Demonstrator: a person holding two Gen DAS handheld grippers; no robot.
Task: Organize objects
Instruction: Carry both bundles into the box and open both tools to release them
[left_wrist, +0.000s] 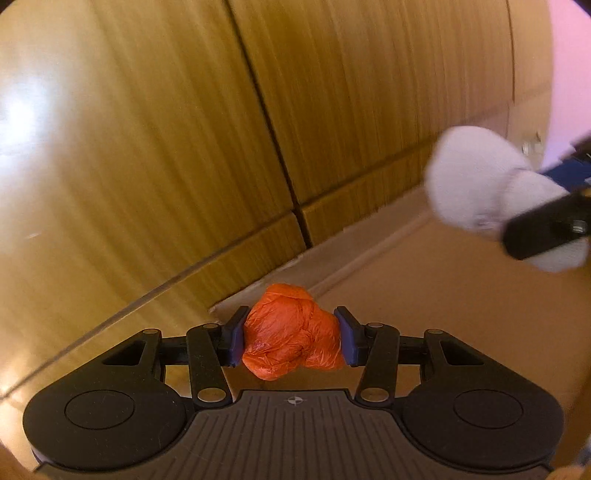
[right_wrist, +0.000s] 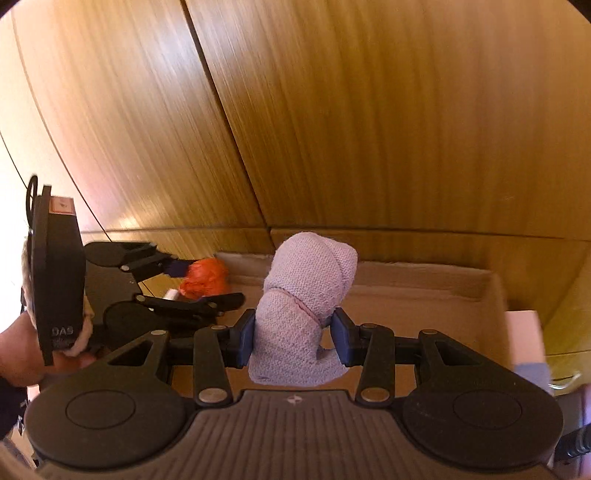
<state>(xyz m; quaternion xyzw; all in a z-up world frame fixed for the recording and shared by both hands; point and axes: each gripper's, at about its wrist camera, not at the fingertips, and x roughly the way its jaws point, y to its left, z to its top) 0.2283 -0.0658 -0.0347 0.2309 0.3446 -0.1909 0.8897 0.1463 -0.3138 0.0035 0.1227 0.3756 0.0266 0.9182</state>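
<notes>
My left hand-held gripper (left_wrist: 291, 338) pinches an orange crumpled plastic bag (left_wrist: 291, 332), its blue pads (left_wrist: 236, 336) pressed into both sides of the glossy, wrinkled, tightly wadded ball. My right hand-held gripper (right_wrist: 293, 338) clamps a pale lilac knitted cloth (right_wrist: 303, 306), a soft, ribbed bundle rolled into a rounded hood shape that stands up between the pads and bulges above them. Both bundles hang in the air above an open cardboard box (right_wrist: 424, 280); its plain brown walls and matte floor run beneath and ahead of the two tools. The part of the box floor that shows is bare cardboard; the rest is hidden behind the tools. In the left wrist view the lilac bundle (left_wrist: 480, 184) appears blurred over the box toward its right side, held by the other tool's black finger. In the right wrist view the orange ball (right_wrist: 205, 278) sits near the box's far left corner, just above the rim. Beyond the far edge of the box rise wooden panels (right_wrist: 332, 110), warm yellow with fine vertical grain and dark seams between them. A white, box-like object (right_wrist: 526, 339) stands at the box's right edge, too blurred to identify.
</notes>
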